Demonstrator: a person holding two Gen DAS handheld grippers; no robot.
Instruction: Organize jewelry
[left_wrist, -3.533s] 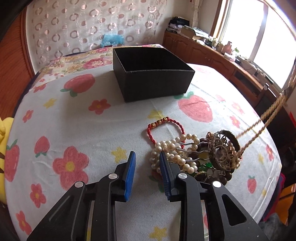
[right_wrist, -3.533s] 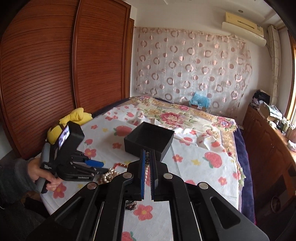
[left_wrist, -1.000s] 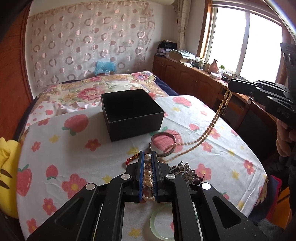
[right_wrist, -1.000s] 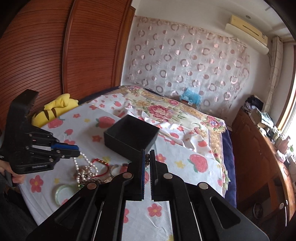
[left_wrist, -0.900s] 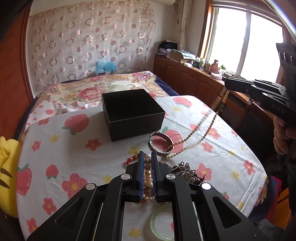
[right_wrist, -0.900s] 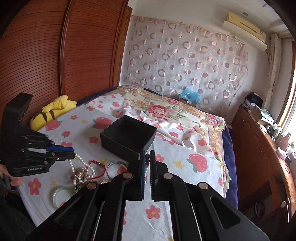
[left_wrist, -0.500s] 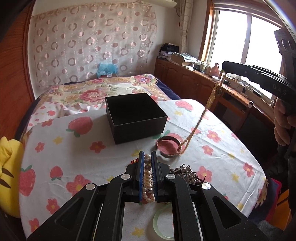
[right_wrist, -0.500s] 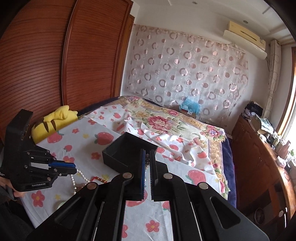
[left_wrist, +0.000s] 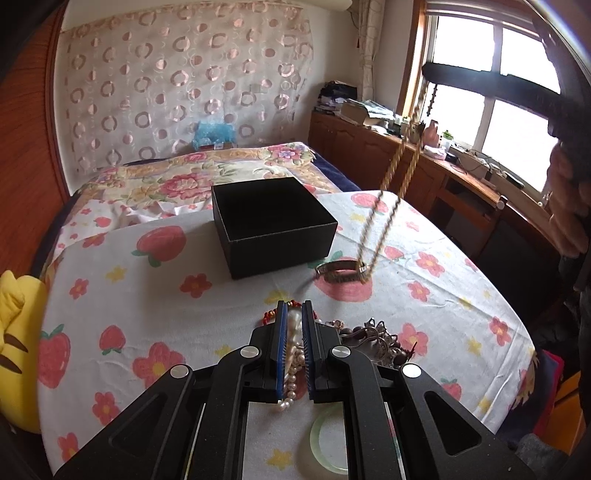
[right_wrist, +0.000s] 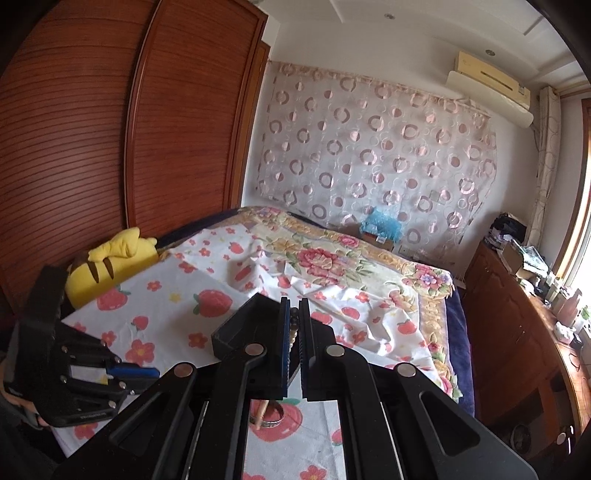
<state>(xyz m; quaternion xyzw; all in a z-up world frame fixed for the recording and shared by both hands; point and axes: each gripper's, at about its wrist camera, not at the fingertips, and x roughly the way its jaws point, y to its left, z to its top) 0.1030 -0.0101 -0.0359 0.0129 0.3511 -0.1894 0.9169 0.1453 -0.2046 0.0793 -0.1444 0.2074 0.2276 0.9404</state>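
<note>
Jewelry lies in a tangled heap near the front edge of the counter, which is draped in a white cloth printed with strawberries and flowers. A white pearl strand rises out of that heap, and the left hand-held gripper has its blue-padded jaws clamped together on it, the pearls showing in the narrow slot between the pads. Beside the pearls sit a red beaded cord bracelet, a dark metal filigree piece and, closest to the front edge, a pale green jade bangle.

Toward the middle of the counter stands an open black square box, its inside dark. Just to its right, on a strawberry print, lies a silver metal bangle. A long gold rope chain hangs down in two strands from the right hand-held gripper, whose jaws are pinched together on it; the chain's lower loop meets the silver bangle's far rim, though whether it is hooked through or only touching cannot be told. In the right wrist view the chain shows between the pads and again below, by the bangle.

A yellow plush toy sits off the counter's left edge.
</note>
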